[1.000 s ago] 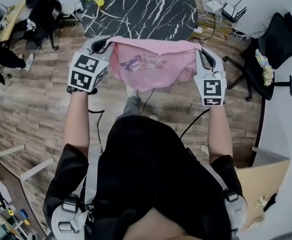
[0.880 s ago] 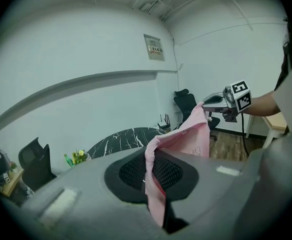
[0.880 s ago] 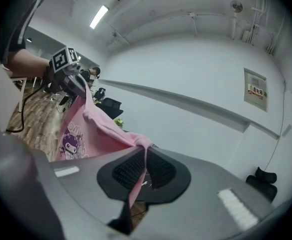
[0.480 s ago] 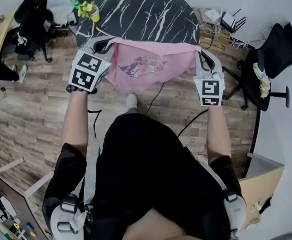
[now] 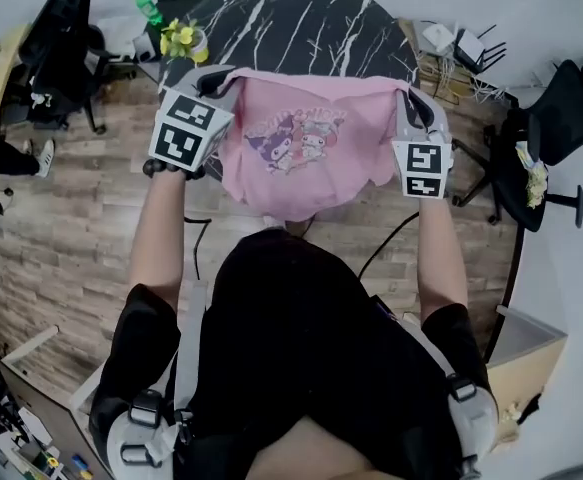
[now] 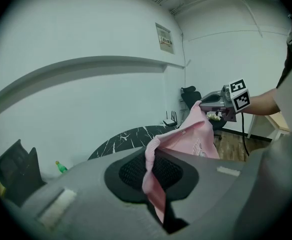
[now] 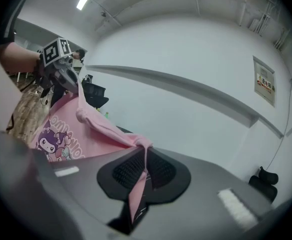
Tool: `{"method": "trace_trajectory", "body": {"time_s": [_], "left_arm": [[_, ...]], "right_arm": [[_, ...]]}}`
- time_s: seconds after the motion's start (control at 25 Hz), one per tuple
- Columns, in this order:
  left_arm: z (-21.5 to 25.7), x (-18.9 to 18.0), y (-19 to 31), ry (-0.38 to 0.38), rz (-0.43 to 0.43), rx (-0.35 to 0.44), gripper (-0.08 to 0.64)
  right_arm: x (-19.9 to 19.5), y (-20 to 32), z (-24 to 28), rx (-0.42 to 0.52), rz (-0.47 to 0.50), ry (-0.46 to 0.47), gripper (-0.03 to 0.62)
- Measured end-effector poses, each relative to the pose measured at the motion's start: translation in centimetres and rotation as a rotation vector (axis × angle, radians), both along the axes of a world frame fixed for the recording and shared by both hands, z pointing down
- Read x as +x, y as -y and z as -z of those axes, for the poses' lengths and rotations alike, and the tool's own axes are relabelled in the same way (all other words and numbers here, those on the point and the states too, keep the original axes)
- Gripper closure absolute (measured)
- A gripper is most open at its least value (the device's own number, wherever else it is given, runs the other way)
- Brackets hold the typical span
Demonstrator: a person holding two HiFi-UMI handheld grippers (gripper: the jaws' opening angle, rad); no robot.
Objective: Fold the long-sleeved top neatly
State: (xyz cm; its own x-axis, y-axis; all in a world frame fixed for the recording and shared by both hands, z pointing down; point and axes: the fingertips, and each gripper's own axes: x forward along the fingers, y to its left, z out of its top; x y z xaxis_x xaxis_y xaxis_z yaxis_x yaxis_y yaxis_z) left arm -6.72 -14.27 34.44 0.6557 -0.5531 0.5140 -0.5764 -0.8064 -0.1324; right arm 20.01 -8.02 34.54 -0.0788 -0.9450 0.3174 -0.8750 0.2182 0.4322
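The long-sleeved top [image 5: 301, 148] hangs in the air, stretched between the two claws. The left claw [image 5: 223, 76] grips its upper edge at about 10 o'clock of the cloth and the right claw [image 5: 404, 96] at about 2 o'clock, so the garment spans the whole gap between them. It is pink, with a cartoon print of big-headed figures and rounded lettering on the side turned up to the head camera. The upper edge runs fairly taut from claw to claw, and the lower part sags in a rounded, rumpled curve toward 6 o'clock, just above the person's black-clad torso [image 5: 301, 348]. I cannot tell where the sleeves lie. Both claws are clamped tight on the cloth. In the left gripper view a fold of pink is squeezed between the dark ribbed pads, with a strip trailing down at 6 o'clock and the rest running off toward 1 o'clock to the other claw. In the right gripper view the pads pinch a thin pleat in the same way, and the cloth runs off toward 10 o'clock with the print showing at 9 o'clock. At 12 o'clock of the top stands a round black desk [image 5: 301, 18] veined in white, its near rim hidden behind the top's upper edge. A pot of yellow flowers [image 5: 183, 38] sits by the desk's 9 o'clock rim, with a green bottle [image 5: 149, 6] just beyond it. A wooden floor [image 5: 71, 218] lies below, and a black office chair [image 5: 561, 98] stands out at 3 o'clock.
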Motion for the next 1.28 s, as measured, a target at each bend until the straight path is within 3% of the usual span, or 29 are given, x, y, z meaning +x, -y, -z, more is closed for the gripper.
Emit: {"method": "trace_trajectory", "body": {"time_s": [0.28, 0.64, 0.88, 1.28], "left_arm": [[-4.1, 0.5, 4.3, 0.005, -0.034, -0.064, 0.535], [-8.0, 2.5, 6.6, 0.016, -0.034, -0.12, 0.535], [-9.5, 3.8, 7.7, 0.027, 0.0, -0.148, 0.535], [-11.7, 6.6, 13.4, 0.055, 0.091, -0.205, 0.535]], "right_arm": [[0.3, 3.9, -3.7, -0.067, -0.068, -0.021, 0.578], [2.1, 5.3, -7.2, -0.135, -0.104, -0.048, 0.578], [3.6, 6.6, -8.3, -0.156, -0.072, -0.054, 0.578], [6.7, 14.7, -9.9, -0.187, 0.019, -0.061, 0.578]]}}
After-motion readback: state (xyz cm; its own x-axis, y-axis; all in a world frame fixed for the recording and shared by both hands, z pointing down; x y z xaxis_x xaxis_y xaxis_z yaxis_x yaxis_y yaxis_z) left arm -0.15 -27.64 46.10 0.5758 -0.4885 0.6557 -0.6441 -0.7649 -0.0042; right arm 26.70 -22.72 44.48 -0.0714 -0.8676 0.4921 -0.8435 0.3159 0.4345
